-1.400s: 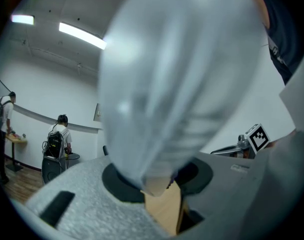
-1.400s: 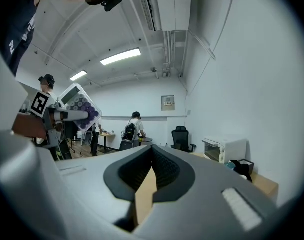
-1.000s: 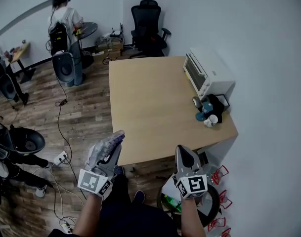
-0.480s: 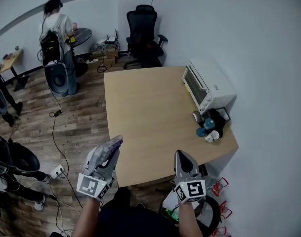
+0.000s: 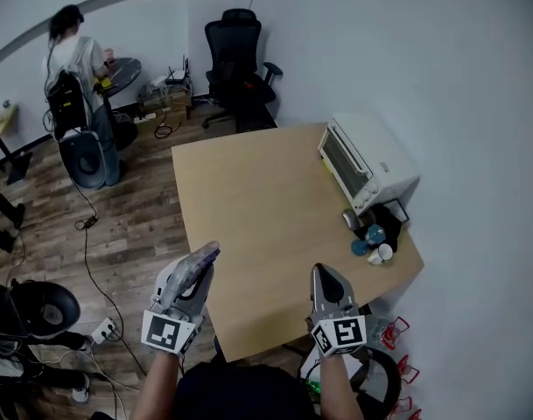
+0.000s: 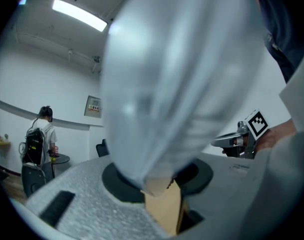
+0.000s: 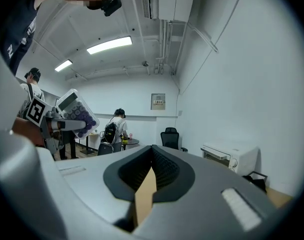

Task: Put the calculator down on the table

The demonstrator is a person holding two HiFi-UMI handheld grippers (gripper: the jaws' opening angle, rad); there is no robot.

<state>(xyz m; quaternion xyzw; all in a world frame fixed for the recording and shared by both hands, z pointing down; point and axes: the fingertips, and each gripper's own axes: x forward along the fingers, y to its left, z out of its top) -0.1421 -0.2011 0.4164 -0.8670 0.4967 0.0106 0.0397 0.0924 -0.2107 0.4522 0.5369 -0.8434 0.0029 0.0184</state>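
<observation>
The calculator [image 5: 189, 271], pale grey with purple keys, is held in my left gripper [image 5: 200, 265], which is shut on it beside the front left edge of the wooden table [image 5: 248, 191]. It fills the left gripper view as a blurred grey slab [image 6: 181, 74] clamped between the jaws. The right gripper view shows the calculator [image 7: 78, 113] tilted upward. My right gripper [image 5: 326, 280] hangs over the table's front edge, jaws shut with nothing between them; it also shows as the right gripper [image 6: 231, 140] at the side of the left gripper view.
A white toaster oven [image 5: 364, 160] stands at the table's right edge, with cups and small items [image 5: 373, 234] in front of it. A black office chair [image 5: 235, 55] is beyond the table. A person with a backpack [image 5: 69, 68] stands far left. Cables lie on the wooden floor [image 5: 117, 226].
Both grippers have come forward up to the table; its front edge now lies under them. The calculator stays clamped in the left gripper.
</observation>
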